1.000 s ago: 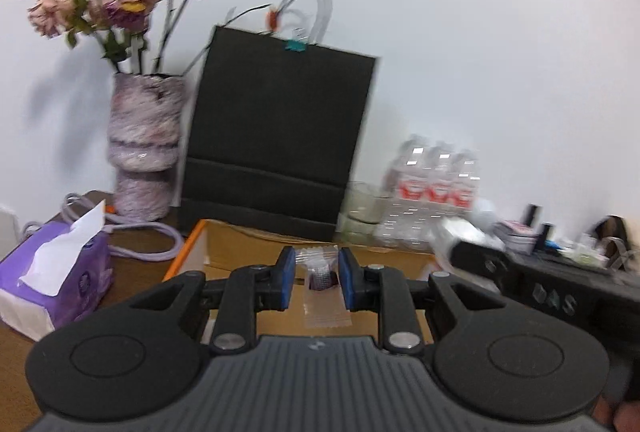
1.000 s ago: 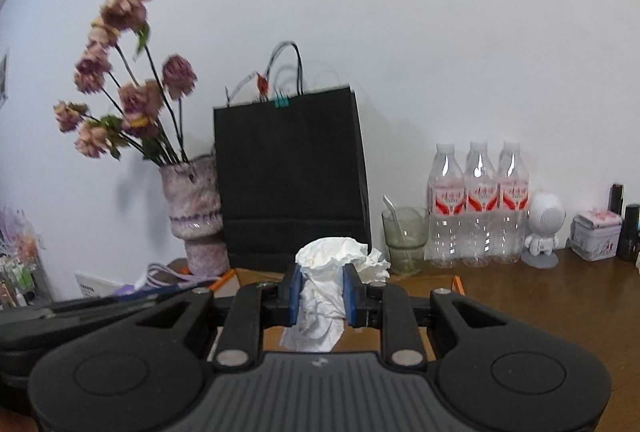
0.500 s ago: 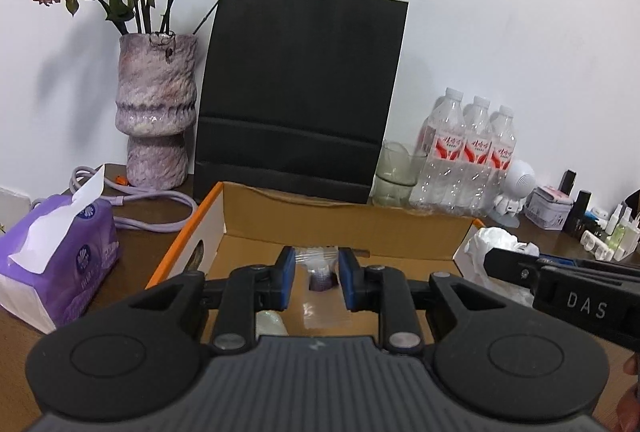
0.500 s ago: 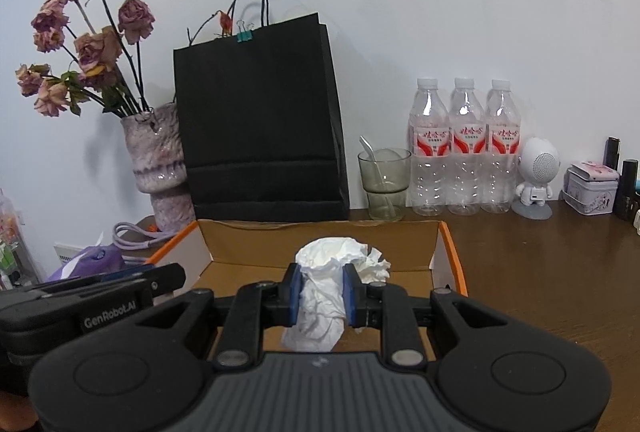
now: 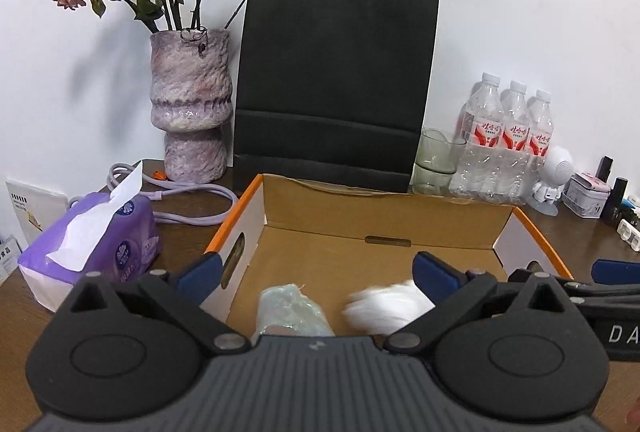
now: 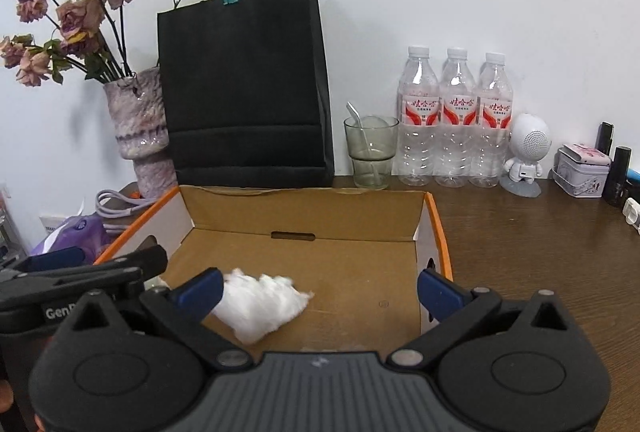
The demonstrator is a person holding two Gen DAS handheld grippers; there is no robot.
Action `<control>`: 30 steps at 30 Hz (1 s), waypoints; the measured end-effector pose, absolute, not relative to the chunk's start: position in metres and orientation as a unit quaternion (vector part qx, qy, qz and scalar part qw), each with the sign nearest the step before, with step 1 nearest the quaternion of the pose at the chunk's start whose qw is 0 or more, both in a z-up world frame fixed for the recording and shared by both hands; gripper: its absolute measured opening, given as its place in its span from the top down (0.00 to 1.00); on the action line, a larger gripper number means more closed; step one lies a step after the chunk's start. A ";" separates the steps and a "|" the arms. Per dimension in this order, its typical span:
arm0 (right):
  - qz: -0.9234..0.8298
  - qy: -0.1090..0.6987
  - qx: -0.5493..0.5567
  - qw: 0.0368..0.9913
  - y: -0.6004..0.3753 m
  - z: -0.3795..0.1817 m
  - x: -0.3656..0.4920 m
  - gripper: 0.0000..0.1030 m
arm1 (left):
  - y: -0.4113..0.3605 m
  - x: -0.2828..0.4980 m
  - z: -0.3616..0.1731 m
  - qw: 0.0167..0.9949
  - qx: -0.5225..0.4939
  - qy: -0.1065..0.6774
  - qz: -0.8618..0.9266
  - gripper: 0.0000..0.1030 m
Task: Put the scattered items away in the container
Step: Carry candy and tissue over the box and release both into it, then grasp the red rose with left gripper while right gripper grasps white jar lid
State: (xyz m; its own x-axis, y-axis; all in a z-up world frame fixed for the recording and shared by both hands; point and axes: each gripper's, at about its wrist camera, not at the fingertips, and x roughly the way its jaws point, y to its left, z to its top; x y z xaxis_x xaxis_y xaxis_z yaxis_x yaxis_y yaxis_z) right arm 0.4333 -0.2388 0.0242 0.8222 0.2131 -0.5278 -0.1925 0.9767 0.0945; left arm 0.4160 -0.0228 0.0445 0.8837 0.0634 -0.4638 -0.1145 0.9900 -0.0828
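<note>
An open cardboard box with an orange rim sits right in front of both grippers. My left gripper hangs over its near edge, jaws opening wide, nothing between the blue pads. A pale plastic-wrapped packet lies on the box floor just below it. A crumpled white tissue lies beside the packet, blurred. In the right wrist view my right gripper is also over the box, jaws opening wide. The tissue sits loose on the floor by the left pad, free of both pads.
Behind the box stand a black paper bag, a vase of dried roses, a glass, three water bottles, a white figurine and a tin. A purple tissue pack and a cable lie left.
Both grippers went from shut to wide open. The tissue dropped from the right jaws into the box. The small clear packet is gone from between the left jaws.
</note>
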 end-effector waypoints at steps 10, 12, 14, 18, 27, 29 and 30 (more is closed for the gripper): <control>0.105 0.284 0.023 0.953 -0.240 0.024 0.432 0.00 | -0.023 0.416 0.043 0.969 -0.053 0.238 0.046 0.00; 0.105 0.284 0.023 0.953 -0.240 0.024 0.432 0.00 | -0.024 0.416 0.043 0.969 -0.052 0.239 0.046 0.00; 0.105 0.285 0.023 0.953 -0.240 0.024 0.432 0.00 | -0.024 0.416 0.043 0.969 -0.052 0.239 0.046 0.00; 0.106 0.286 0.024 0.952 -0.240 0.025 0.432 0.00 | -0.023 0.416 0.043 0.969 -0.054 0.237 0.043 0.00; 0.108 0.261 0.034 0.959 -0.260 0.042 0.412 0.00 | -0.004 0.380 0.062 0.975 -0.070 0.208 0.039 0.00; 0.107 0.254 0.030 0.961 -0.267 0.046 0.401 0.00 | 0.003 0.367 0.066 0.976 -0.069 0.203 0.039 0.00; 0.104 0.253 0.025 0.962 -0.269 0.046 0.396 0.00 | 0.006 0.360 0.067 0.977 -0.066 0.201 0.040 0.00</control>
State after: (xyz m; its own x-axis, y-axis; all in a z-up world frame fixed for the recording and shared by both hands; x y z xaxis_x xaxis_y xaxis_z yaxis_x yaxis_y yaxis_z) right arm 0.3956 -0.2692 0.0463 0.8505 0.2120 -0.4814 -0.1870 0.9772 0.1001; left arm 0.3602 0.0059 0.0670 0.9160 0.0509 -0.3980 -0.1038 0.9882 -0.1126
